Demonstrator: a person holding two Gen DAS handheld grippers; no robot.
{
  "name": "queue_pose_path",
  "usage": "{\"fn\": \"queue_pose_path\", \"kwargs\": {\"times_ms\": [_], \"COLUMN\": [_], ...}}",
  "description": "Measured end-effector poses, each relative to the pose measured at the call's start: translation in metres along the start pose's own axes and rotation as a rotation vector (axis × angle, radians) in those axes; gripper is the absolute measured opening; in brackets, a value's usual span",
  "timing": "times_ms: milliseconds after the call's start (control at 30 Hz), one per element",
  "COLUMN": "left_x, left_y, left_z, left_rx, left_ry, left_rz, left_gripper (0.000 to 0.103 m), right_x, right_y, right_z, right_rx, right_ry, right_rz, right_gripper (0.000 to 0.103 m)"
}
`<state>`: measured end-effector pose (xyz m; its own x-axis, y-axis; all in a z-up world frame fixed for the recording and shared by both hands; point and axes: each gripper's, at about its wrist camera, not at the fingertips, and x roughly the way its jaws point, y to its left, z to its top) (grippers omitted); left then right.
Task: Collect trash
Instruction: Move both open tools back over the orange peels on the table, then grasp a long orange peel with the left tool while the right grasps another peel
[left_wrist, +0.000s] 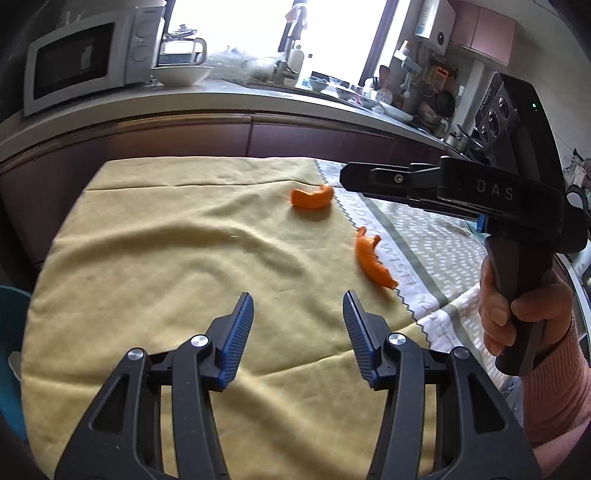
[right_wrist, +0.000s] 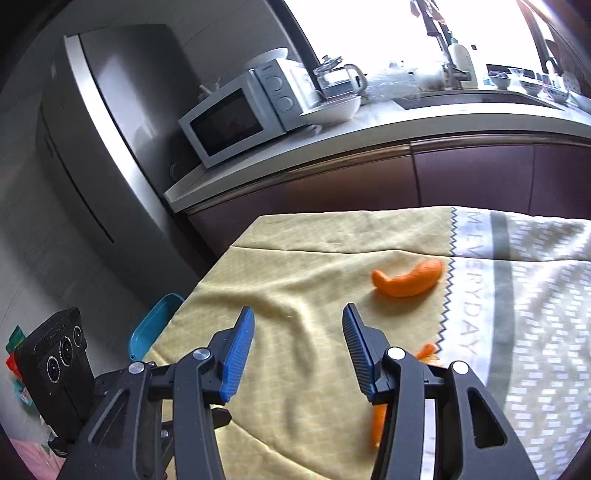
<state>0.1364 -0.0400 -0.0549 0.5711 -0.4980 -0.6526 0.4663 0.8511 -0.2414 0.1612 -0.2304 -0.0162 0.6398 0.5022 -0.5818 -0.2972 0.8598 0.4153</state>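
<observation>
Yellow cloth (left_wrist: 166, 258): left part bare, passable; two orange peels (left_wrist: 312, 197) (left_wrist: 373, 262) lie along its right edge.

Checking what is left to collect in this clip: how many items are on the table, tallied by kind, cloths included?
Orange peel pieces: 2, the curled peel at the far side and the long peel nearer, on the cloth seam
Cloths: 2, the yellow cloth and the grey-and-white patterned cloth
Total: 4

hidden: near orange peel (right_wrist: 379, 424) mostly behind right claw (right_wrist: 298, 354) | cut off: teal bin (right_wrist: 153, 325)
</observation>
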Motion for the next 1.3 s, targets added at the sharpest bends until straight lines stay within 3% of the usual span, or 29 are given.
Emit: {"fn": "queue_pose_path", "kwargs": {"times_ms": [267,500,633,900,1300], "left_x": [0.068,0.106,0.118,0.12,0.084], "left_y": [-0.045,-0.064,-0.066,-0.058,-0.038], "left_z": [0.026,0.033,0.034,0.036,0.036], "left_rx": [0.028,0.042,0.039,0.003,-0.025], "left_ry": [0.087,0.156,0.194,0.213,0.152], "left_rz": [-0.091,-0.095,-0.092,-0.077,-0.046], "left_gripper": [0.049,0.045,0.036,0.016,0.015], "right_x": [-0.013,-0.016,-0.012,0.004,0.033], "right_y": [-0.058,-0.084,-0.092,-0.092,-0.096], "right_z": [0.0,0.0,0.001,0.005,0.015], "right_rx": [0.075,0.112,0.124,0.117,0.14], "right_ry": [-0.024,-0.022,-0.016,0.01,0.052], "right_rz": [-0.047,-0.056,-0.053,-0.054,-0.062], "right_gripper": [0.048,0.048,0.048,0.048,0.048]}}
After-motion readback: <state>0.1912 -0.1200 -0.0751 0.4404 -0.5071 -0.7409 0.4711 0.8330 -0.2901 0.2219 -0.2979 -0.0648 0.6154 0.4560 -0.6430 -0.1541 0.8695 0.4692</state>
